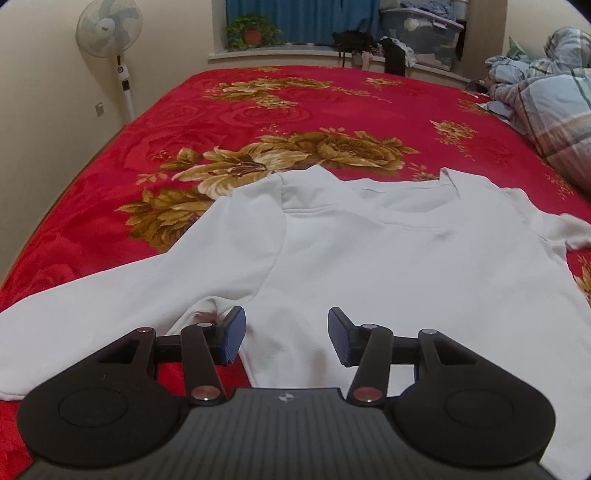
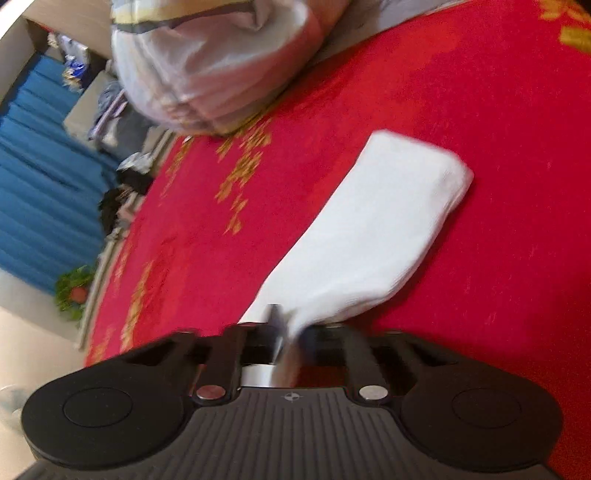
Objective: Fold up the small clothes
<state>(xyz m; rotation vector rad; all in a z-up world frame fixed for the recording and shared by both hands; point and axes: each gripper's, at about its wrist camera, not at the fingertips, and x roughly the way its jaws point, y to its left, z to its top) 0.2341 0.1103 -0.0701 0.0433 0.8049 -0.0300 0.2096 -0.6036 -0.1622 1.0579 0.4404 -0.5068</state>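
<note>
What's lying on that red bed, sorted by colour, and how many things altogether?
White: 1, the sweatshirt
Blue-grey plaid: 1, the bundled quilt
Total: 2 on the red blanket

Big bed (image 1: 332, 110) with a red blanket, gold flower print. Cream walls, white standing fan (image 1: 109, 33) in the left corner. Blue curtains (image 1: 295, 18) over a window ledge, potted plant (image 1: 253, 31) and clear storage bin (image 1: 421, 35) on it. Plaid quilt (image 1: 546, 96) bunched up on the right.

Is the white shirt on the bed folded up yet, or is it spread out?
Spread out. The white shirt lies flat on the red bedspread, with one sleeve stretched out sideways.
</note>
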